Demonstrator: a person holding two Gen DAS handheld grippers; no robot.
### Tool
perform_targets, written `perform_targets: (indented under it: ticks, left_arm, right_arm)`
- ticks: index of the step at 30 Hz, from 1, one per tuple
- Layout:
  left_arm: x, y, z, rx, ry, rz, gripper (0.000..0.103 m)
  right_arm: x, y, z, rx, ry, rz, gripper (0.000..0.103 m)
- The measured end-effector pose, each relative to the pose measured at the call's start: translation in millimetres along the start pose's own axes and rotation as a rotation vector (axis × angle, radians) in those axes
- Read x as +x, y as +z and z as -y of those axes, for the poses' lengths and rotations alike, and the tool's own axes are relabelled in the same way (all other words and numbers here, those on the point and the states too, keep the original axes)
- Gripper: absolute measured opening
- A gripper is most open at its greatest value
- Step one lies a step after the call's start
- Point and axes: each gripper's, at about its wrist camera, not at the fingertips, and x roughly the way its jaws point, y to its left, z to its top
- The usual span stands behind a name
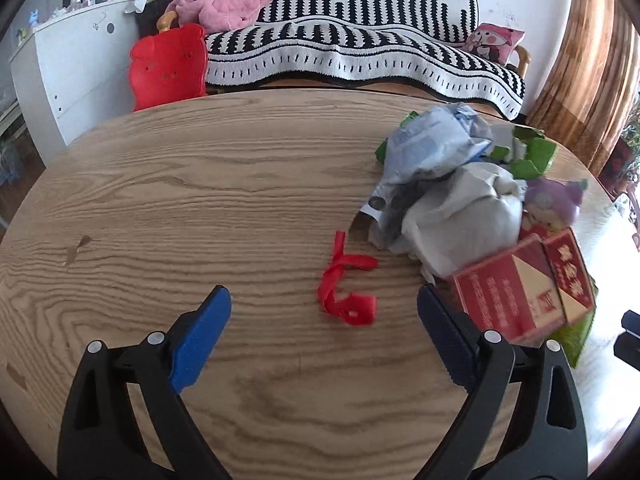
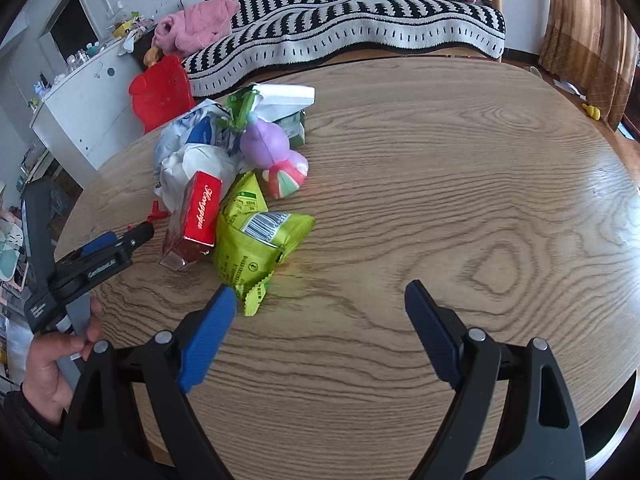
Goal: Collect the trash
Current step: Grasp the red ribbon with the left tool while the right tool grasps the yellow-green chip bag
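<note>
A heap of trash lies on a round wooden table (image 1: pixel 160 200). In the left wrist view a red ribbon (image 1: pixel 346 280) lies just ahead of my open left gripper (image 1: pixel 324 300), between its blue fingertips but apart from them. To the right are crumpled white and blue plastic bags (image 1: pixel 440 184), a red carton (image 1: pixel 516 288) and a purple toy (image 1: pixel 554 200). In the right wrist view my right gripper (image 2: pixel 320 300) is open over bare wood, with a lime-green snack wrapper (image 2: pixel 256 244) by its left pad (image 2: pixel 208 336). The red carton (image 2: pixel 196 216) and the purple toy (image 2: pixel 272 152) lie behind it.
A sofa under a black-and-white striped throw (image 1: pixel 360 40) stands behind the table, with pink clothing (image 1: pixel 224 4) on it. A red chair back (image 1: pixel 168 68) and a white cabinet (image 1: pixel 68 64) are at the far left. A hand (image 2: pixel 52 364) holds the left gripper (image 2: pixel 100 256).
</note>
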Motion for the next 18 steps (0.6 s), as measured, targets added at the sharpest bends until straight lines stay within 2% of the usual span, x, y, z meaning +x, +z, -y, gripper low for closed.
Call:
perform_targets:
  ticks: [1, 2, 3, 4, 5, 7, 14, 18]
  left_arm:
    - [0.8, -1.8, -0.5, -0.003, 0.002, -0.001, 0.088]
    - [1.4, -2.4, 0.2, -0.006, 0.000, -0.008, 0.078]
    - [3.4, -2.5, -1.2, -0.010, -0.012, -0.021, 0.057]
    - [3.4, -3.2, -3.0, -0.011, -0.006, -0.020, 0.048]
    - [2.3, -3.3, -2.8, -0.008, -0.002, -0.021, 0.015]
    - [-1.0, -4.1, -5.8, -0.035, -0.019, -0.038, 0.012]
    - [-29.8, -1.7, -11.8, -0.096, -0.033, 0.003, 0.012]
    - [-40.0, -5.2, -4.0, -0.085, -0.053, -0.003, 0.012]
  right_arm:
    - [0.6, -0.3, 1.0, 0.003, 0.002, -0.001, 0.083]
    - [1.4, 0.0, 1.8, 0.007, 0.006, -0.002, 0.083]
    - [1.8, 0.4, 2.8, 0.012, 0.013, -0.002, 0.083]
    - [2.4, 1.3, 3.6, 0.018, 0.023, -0.001, 0.083]
    - [1.9, 1.2, 5.2, 0.023, 0.031, 0.000, 0.083]
    - [5.1, 3.0, 5.0, 0.034, 0.050, -0.002, 0.083]
    - [31.8, 11.6, -2.2, 0.068, 0.105, -0.028, 0.083]
    - [44.7, 16.4, -12.3, 0.061, 0.150, -0.024, 0.083]
